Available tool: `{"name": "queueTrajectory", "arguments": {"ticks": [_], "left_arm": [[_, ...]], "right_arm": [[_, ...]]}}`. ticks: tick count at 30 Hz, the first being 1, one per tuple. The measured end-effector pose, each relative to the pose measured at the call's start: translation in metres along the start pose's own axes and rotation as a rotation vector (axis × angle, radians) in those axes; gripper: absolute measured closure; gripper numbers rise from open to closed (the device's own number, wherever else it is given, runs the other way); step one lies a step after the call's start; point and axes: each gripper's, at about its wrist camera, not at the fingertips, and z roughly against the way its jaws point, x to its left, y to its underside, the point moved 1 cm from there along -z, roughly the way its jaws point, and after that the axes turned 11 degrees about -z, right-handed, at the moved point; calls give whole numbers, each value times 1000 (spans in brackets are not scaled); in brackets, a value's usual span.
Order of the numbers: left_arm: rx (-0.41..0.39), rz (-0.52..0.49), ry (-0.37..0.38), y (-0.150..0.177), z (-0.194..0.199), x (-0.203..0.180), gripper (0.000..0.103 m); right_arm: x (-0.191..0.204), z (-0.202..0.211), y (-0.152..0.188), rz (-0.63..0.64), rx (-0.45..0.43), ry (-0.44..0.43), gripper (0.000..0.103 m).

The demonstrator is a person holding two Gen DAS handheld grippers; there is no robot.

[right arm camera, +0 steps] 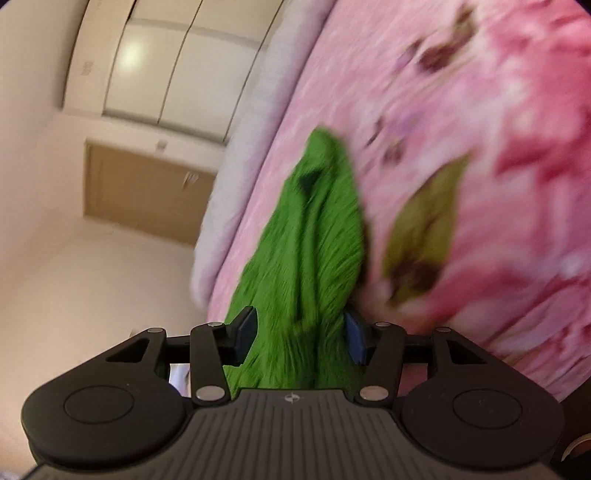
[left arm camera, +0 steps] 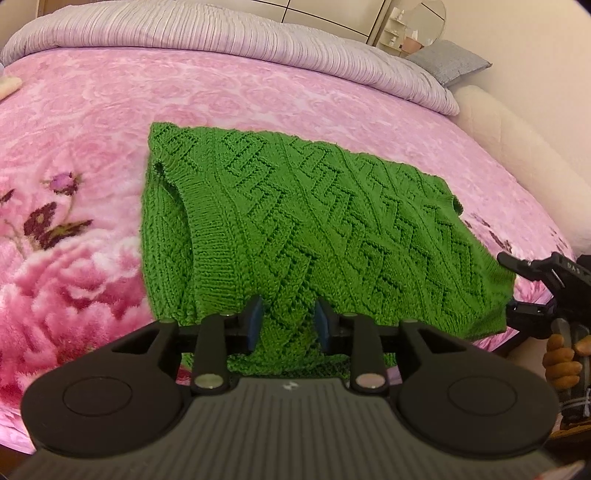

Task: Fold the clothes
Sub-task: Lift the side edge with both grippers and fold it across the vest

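A green, chunky cable-knit sweater [left arm camera: 295,221] lies on a bed covered by a pink plush blanket with a large floral print [left arm camera: 92,147]. The sweater is partly folded, one ribbed-edged layer turned over the body at its left side.

Left wrist view: the left tongs [left arm camera: 287,323], black with blue pads, stand at the sweater's near edge. The jaws are spread moderately, knit fabric showing in the gap between them; neither pad [left arm camera: 254,325] visibly presses the cloth. At the sweater's right corner, the right tongs [left arm camera: 517,288] appear with their black fingers set above and below the hem; the person's hand [left arm camera: 563,365] holds the handle below. Beyond the sweater, a grey-lilac ribbed quilt [left arm camera: 221,33] is bunched along the far side of the bed, with a grey cushion [left arm camera: 448,61] at its right end.

Right wrist view: the picture is motion-blurred and tilted. The right tongs [right arm camera: 301,334] are fairly wide, and a bunched ridge of the sweater [right arm camera: 314,240] runs between the blue pads [right arm camera: 247,332]. Whether the pads actually grip it cannot be told. To the left of the sweater are a pale wall and a wooden door [right arm camera: 140,184].
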Motion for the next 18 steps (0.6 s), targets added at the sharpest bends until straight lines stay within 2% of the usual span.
{"name": "queueTrajectory", "arguments": {"ticks": [1,2,3,5,7,9,11,13,16,18], "left_arm": [[2,0,-3,0,0,-1,77],[3,-1,-5,-1,0,-1,77],[4,2,-5,-1,0,-1,77],[-4,18,2,1,4,3,77],[-12,35,9,3,7,7,77],[-20,51,15,4,11,11,77],[-28,67,22,6,15,15,77],[-37,84,29,7,18,19,77],[-49,108,39,10,24,25,77],[-57,124,45,11,28,29,77]], "right_arm": [[0,-3,3,15,8,26,55],[-2,-4,4,27,3,68,70],[-5,-4,5,15,-6,91,76],[-6,-3,4,-44,-17,110,77],[9,-6,4,-39,-27,190,78],[32,-13,6,10,-45,321,79],[63,-19,15,161,-73,465,80],[105,-30,39,438,-116,571,80],[159,-54,91,849,-147,582,80],[182,-74,129,1070,-122,550,81]]}}
